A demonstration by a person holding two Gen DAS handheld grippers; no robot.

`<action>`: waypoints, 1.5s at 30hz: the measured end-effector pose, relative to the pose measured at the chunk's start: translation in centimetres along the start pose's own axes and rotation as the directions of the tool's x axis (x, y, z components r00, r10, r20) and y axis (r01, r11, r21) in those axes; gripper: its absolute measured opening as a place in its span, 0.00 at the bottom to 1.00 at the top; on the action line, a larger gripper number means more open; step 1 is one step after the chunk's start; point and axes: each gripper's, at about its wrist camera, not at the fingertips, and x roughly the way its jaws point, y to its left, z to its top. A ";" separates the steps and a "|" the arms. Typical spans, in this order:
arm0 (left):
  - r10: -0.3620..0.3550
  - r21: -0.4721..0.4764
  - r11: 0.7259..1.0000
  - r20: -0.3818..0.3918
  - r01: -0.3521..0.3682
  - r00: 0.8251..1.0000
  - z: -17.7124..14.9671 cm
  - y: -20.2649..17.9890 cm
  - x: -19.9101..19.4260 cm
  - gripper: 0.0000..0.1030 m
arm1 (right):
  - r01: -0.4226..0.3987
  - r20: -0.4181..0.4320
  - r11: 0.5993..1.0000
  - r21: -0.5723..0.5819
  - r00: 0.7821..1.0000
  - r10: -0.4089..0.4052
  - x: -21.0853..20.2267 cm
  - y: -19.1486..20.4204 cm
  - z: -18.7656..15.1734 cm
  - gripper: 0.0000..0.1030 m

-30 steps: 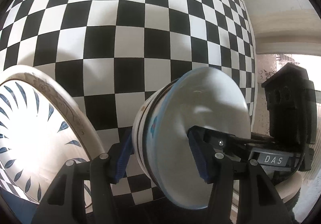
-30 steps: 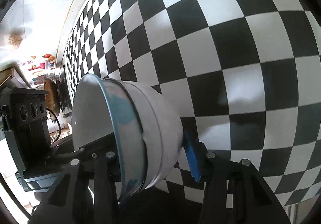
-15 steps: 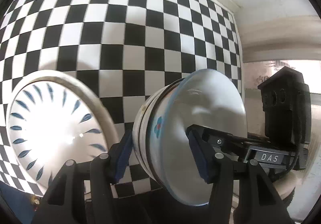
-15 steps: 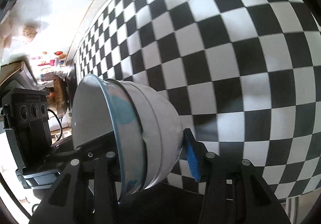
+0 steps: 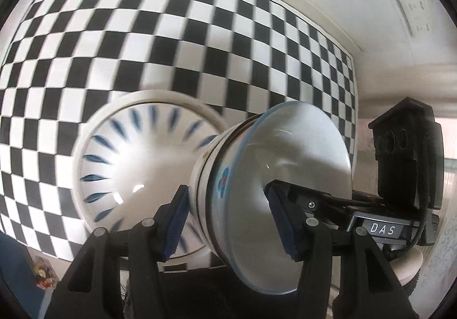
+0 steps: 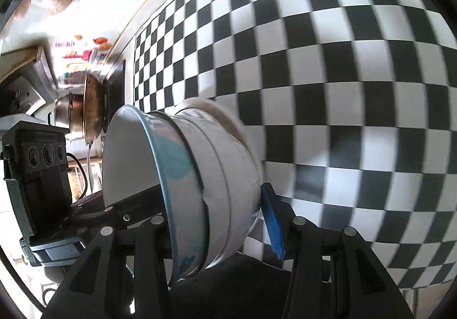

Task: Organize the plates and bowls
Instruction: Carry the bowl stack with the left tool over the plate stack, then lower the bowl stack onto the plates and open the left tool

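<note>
**Bowl stack gripped from both sides above the checked cloth**

The stack of bowls (image 5: 271,181) is clamped between both grippers and held clear of the checked cloth (image 5: 142,47). The stack is tipped on its side, so the open mouth faces right in the left wrist view and left in the right wrist view.

The left gripper (image 5: 231,221) is seen closed partway on the stack: one blue pad is pressed against the outer base, the other sits inside the innermost bowl. It is angled steeply down toward the cloth.

The right gripper (image 6: 217,213) is set the same way from the opposite side. One finger is tucked inside the mouth, and the blue pad (image 6: 272,229) is pushed against the outside base. A blue rim and a blue pattern are shown on the stack (image 6: 200,176) here.

Each tool is caught in the other's camera, just beside the mouth of the stack.

A large plate (image 5: 128,164) with blue leaf marks is lying on the cloth behind and to the left of the stack, partly covered by it. Only a blurred white edge of it can be made out in the right wrist view.

A metal pot (image 6: 82,110) is seen at the far left, well apart from the stack.
</note>
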 end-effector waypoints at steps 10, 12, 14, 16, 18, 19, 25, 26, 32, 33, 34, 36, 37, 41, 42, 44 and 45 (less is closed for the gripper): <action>0.023 -0.094 0.995 0.019 -0.021 1.000 -0.4 5.5 -0.2 0.51 | 0.033 -0.057 0.997 -0.067 0.998 -0.037 5.6 3.8 0.9 0.47; 0.027 -0.101 0.995 0.020 -0.025 0.999 -0.4 6.2 -0.1 0.51 | 0.044 -0.060 0.996 -0.074 0.997 -0.048 6.5 4.3 1.1 0.47; 0.031 -0.105 0.994 0.020 -0.029 0.999 -0.3 6.6 0.2 0.51 | 0.048 -0.066 0.996 -0.075 0.996 -0.053 7.3 4.7 1.4 0.47; 0.033 -0.106 0.994 0.019 -0.031 0.999 -0.3 7.0 0.4 0.51 | 0.056 -0.065 0.995 -0.079 0.996 -0.061 7.9 5.0 1.5 0.47; 0.035 -0.101 0.994 0.024 -0.032 0.999 -0.3 7.3 0.5 0.51 | 0.062 -0.058 0.995 -0.084 0.996 -0.067 8.3 5.2 1.6 0.46; 0.034 -0.099 0.995 0.022 -0.032 0.999 -0.3 7.5 0.6 0.51 | 0.064 -0.063 0.995 -0.080 0.996 -0.069 8.6 5.2 1.6 0.46; 0.017 -0.113 0.993 0.011 -0.016 1.000 -0.5 8.2 0.8 0.51 | 0.084 -0.055 0.993 -0.083 0.995 -0.089 9.2 5.3 1.6 0.46; 0.014 -0.112 0.994 0.012 -0.013 1.000 -0.5 8.2 0.7 0.51 | 0.088 -0.052 0.993 -0.082 0.994 -0.093 9.1 5.4 1.6 0.46; 0.016 -0.094 0.995 0.013 -0.014 1.000 -0.5 7.9 0.6 0.51 | 0.112 -0.040 0.991 -0.079 0.993 -0.115 8.9 5.5 1.7 0.46; 0.016 -0.091 0.996 0.013 -0.014 1.000 -0.5 7.9 0.6 0.51 | 0.120 -0.037 0.989 -0.083 0.992 -0.124 8.9 5.5 1.7 0.46; 0.016 -0.086 0.996 0.013 -0.015 1.000 -0.5 7.8 0.6 0.51 | 0.134 -0.032 0.987 -0.090 0.990 -0.138 8.8 5.7 1.6 0.46; 0.028 -0.072 0.997 0.021 -0.027 0.999 -0.6 7.5 0.5 0.51 | 0.155 -0.024 0.983 -0.098 0.987 -0.158 8.6 5.7 1.4 0.45; 0.045 -0.057 0.997 0.031 -0.043 0.999 -0.7 7.2 0.3 0.51 | 0.174 -0.015 0.979 -0.108 0.984 -0.177 8.4 6.0 1.3 0.45; 0.135 0.002 0.991 0.082 -0.136 0.987 -1.1 6.0 -1.1 0.51 | 0.254 0.045 0.957 -0.140 0.967 -0.250 7.3 7.3 0.8 0.45; 0.176 0.016 0.984 0.105 -0.179 0.979 -1.4 5.7 -1.8 0.51 | 0.283 0.068 0.948 -0.145 0.959 -0.276 6.8 7.7 0.6 0.45; 0.208 0.025 0.977 0.138 -0.214 0.968 -1.8 5.5 -2.7 0.51 | 0.328 0.113 0.931 -0.160 0.943 -0.313 5.8 8.5 0.1 0.45; 0.232 0.027 0.971 0.160 -0.239 0.960 -2.1 5.4 -3.3 0.51 | 0.360 0.141 0.918 -0.165 0.930 -0.340 5.2 9.0 -0.3 0.45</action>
